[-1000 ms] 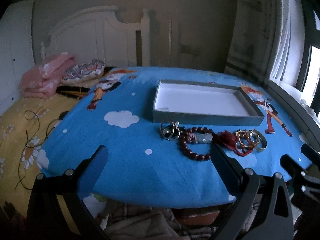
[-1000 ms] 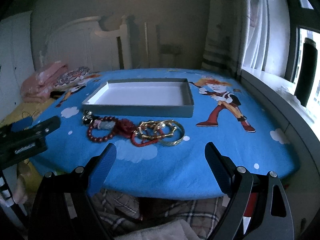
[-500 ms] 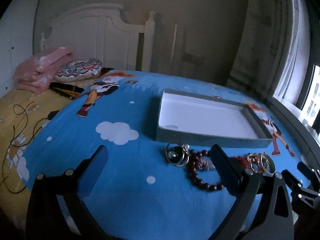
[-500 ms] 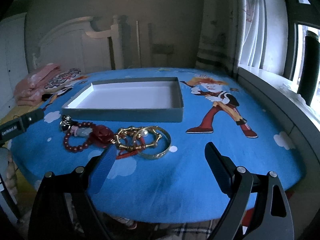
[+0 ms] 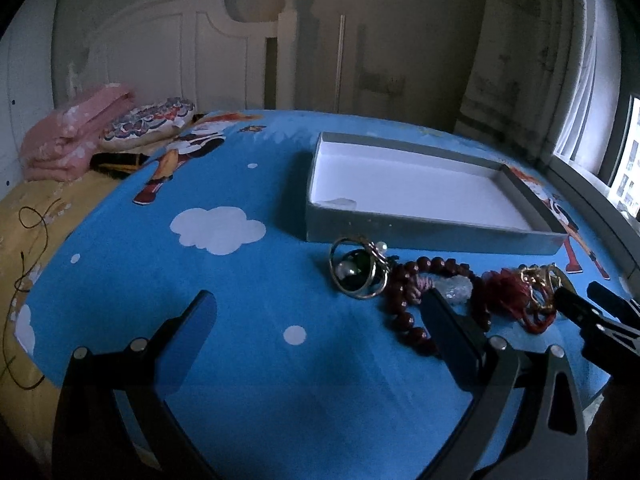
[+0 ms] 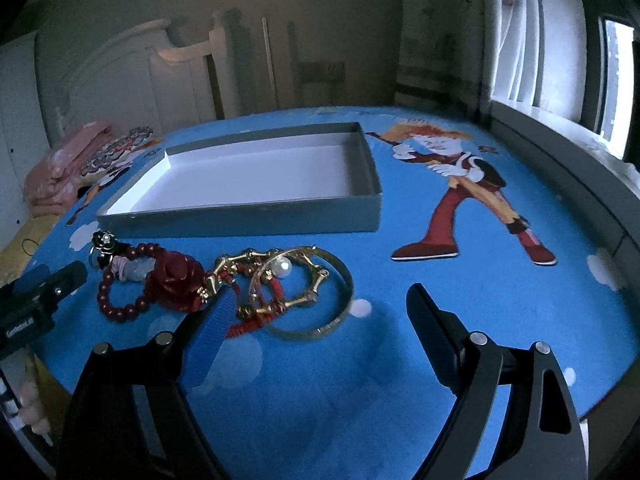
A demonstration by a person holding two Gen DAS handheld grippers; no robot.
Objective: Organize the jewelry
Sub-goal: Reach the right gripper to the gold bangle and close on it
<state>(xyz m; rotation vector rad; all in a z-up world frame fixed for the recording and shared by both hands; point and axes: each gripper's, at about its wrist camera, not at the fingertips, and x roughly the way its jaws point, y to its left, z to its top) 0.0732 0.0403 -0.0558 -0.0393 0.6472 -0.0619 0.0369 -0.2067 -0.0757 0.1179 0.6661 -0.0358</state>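
A grey box (image 5: 432, 232) with a white inside (image 6: 248, 178) lies empty on the blue cartoon cloth. In front of it is a row of jewelry: a ring-shaped pendant with a dark bead (image 5: 358, 274), a dark red bead bracelet (image 5: 404, 312) (image 6: 120, 310), a red rose piece (image 6: 176, 280), a gold bamboo-style bangle with a pearl (image 6: 280, 276) and a plain gold bangle (image 6: 332, 312). My left gripper (image 5: 320, 320) is open, just short of the beads. My right gripper (image 6: 320, 312) is open around the near edge of the bangles.
Folded pink cloth (image 5: 68, 132) and a patterned pillow (image 5: 148, 122) lie at the far left by the white headboard (image 5: 172, 60). A black cord (image 5: 28, 240) runs over the yellow sheet. A window sill (image 6: 560, 148) borders the right side.
Both grippers have moved forward and lower toward the jewelry row. The jewelry and box now look larger and closer. Nothing has been taken hold of.
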